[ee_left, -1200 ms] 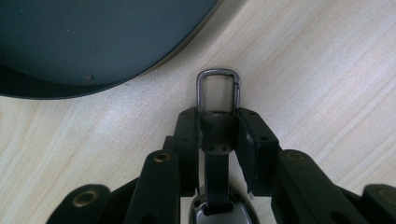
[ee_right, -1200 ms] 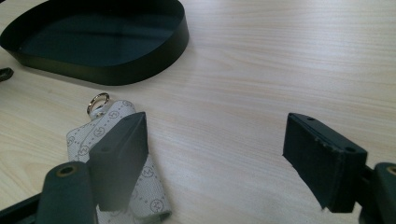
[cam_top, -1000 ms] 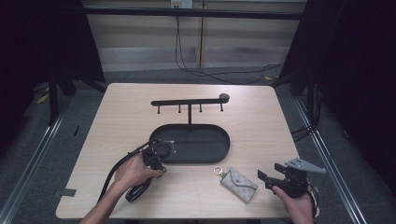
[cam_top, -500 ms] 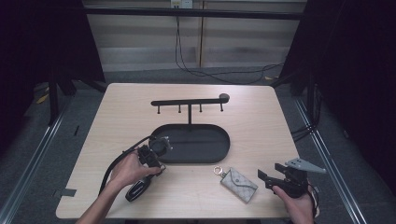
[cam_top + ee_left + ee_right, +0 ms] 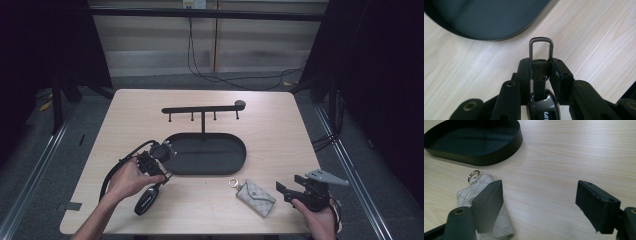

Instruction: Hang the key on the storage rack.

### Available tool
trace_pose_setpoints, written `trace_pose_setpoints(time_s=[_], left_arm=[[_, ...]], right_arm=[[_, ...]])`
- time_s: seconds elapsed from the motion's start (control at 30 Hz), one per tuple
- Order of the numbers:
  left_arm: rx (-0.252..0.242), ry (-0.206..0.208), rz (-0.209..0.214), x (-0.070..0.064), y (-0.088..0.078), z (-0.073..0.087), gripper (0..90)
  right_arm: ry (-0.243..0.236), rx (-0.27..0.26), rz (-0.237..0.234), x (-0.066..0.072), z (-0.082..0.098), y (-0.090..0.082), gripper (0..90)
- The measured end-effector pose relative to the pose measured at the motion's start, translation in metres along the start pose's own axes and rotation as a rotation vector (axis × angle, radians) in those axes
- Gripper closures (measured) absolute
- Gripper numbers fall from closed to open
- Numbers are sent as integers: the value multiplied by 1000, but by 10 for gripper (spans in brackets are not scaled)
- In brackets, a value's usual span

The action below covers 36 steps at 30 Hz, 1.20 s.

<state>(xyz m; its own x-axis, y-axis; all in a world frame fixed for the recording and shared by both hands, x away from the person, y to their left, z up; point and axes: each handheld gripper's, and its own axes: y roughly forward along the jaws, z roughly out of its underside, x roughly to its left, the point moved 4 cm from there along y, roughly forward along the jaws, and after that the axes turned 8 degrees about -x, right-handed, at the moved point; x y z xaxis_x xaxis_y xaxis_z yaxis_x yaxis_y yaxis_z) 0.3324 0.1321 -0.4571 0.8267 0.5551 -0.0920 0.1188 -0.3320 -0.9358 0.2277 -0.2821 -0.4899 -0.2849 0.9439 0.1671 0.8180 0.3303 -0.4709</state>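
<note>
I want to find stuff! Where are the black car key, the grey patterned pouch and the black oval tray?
Black car key (image 5: 145, 202), high view, its body.
Grey patterned pouch (image 5: 256, 196), high view, its middle.
Black oval tray (image 5: 241, 161), high view, its right rim.

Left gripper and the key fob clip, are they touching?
Touching. In the left gripper view, the left gripper has its jaws shut on the key fob at the base of the metal clip, pads pressing either side.
</note>
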Motion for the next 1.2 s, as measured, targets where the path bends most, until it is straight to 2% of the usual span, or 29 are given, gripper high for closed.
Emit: trace_pose_setpoints(time_s=[0.03,0.17,0.37,0.4,0.6,0.73,0.8,1.0,1.13,1.2], left_arm=[[-18,-6,-7,0,-2,0,707],[-30,-24,-16,3,-11,-1,708],[-40,-16,-4,5,-21,0,708],[-32,-5,-12,6,-24,0,708],[-21,-14,-24,7,-29,0,708],[-7,-10,-9,6,-33,0,707],[14,12,1,6,-36,-1,708],[26,-2,1,6,-42,-3,708],[59,17,10,4,-50,-3,707],[53,20,3,4,-55,-4,708]], right_arm=[[0,0,0,0,0,0,221],[2,-1,1,0,0,0,221],[2,0,3,0,0,0,221],[2,-1,3,0,0,0,221],[2,-1,3,0,0,0,221],[3,-1,3,-1,0,0,221],[2,-1,3,-1,0,0,221],[3,-1,3,-1,0,0,221],[5,-1,5,-1,0,0,221],[5,1,5,-1,0,0,221]])
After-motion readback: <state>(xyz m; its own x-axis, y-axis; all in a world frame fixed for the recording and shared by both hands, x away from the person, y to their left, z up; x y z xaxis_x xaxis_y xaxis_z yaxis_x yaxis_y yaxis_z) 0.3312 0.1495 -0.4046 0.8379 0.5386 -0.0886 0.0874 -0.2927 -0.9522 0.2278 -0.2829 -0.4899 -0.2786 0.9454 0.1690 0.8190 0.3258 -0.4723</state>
